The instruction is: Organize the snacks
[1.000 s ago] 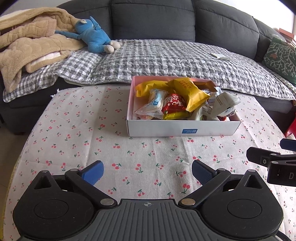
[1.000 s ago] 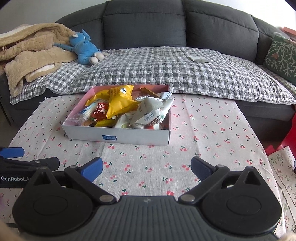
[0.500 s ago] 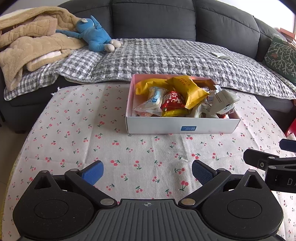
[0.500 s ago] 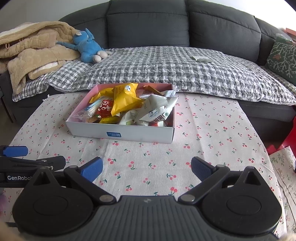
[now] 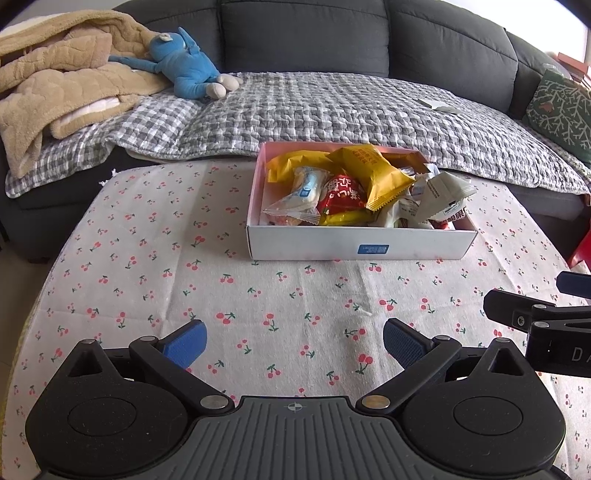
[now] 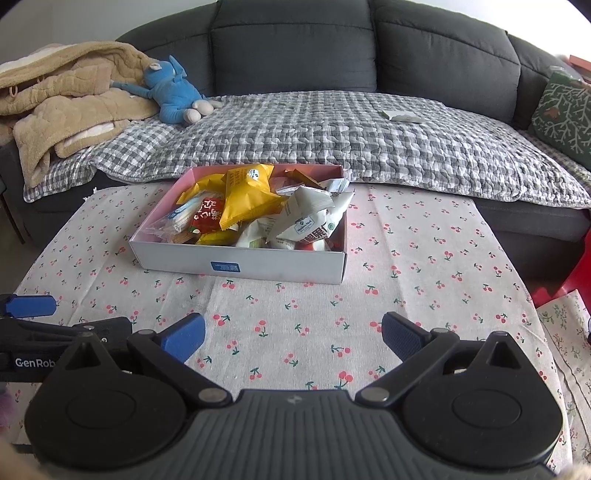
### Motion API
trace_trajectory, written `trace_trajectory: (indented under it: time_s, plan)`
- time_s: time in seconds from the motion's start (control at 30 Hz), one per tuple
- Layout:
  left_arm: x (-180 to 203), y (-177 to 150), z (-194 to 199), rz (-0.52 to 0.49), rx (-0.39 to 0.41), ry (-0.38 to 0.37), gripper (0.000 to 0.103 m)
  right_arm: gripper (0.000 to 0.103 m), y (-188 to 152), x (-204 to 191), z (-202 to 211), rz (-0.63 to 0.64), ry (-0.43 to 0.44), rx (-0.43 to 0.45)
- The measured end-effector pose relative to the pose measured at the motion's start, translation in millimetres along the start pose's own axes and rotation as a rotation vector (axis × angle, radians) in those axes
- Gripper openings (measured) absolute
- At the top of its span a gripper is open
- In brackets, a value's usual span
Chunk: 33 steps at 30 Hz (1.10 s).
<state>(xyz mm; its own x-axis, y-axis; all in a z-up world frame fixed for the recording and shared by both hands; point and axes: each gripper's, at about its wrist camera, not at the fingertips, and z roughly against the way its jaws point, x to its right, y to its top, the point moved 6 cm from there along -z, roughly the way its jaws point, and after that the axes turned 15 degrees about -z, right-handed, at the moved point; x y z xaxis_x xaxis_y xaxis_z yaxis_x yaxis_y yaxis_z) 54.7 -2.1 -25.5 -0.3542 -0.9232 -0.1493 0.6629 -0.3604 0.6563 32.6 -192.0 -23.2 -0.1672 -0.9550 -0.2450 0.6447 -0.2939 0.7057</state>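
Left wrist view: left gripper (image 5: 294,341) fingers were spread wide, nothing between them, low over the cherry-print surface (image 5: 147,258). Right gripper (image 6: 293,338) same: spread, empty. Snack box (image 5: 354,249) sat well ahead of both, near the sofa (image 5: 303,33) edge, w/ packets heaped above the rim.

Risks, as I judged: yellow packet (image 5: 373,173) and white packet (image 6: 303,218) lay loose on top, so a pull on one could spill neighbours over the wall; slick wrappers might slip; light box could slide if nudged.

Writing: "GenRob…" on the left gripper in right wrist view; blue sticker (image 6: 225,266) illegible; red packet (image 5: 341,195) had Chinese characters, too small to read.
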Motion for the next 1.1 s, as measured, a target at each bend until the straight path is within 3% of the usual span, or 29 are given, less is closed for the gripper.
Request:
trace_trajectory:
  time_s: [1.1]
  plan:
    - [2.2,-1.1,0.0,-0.009,0.000,-0.002,0.102,0.103,0.1,2.4,-1.6,-0.009,-0.010,0.002]
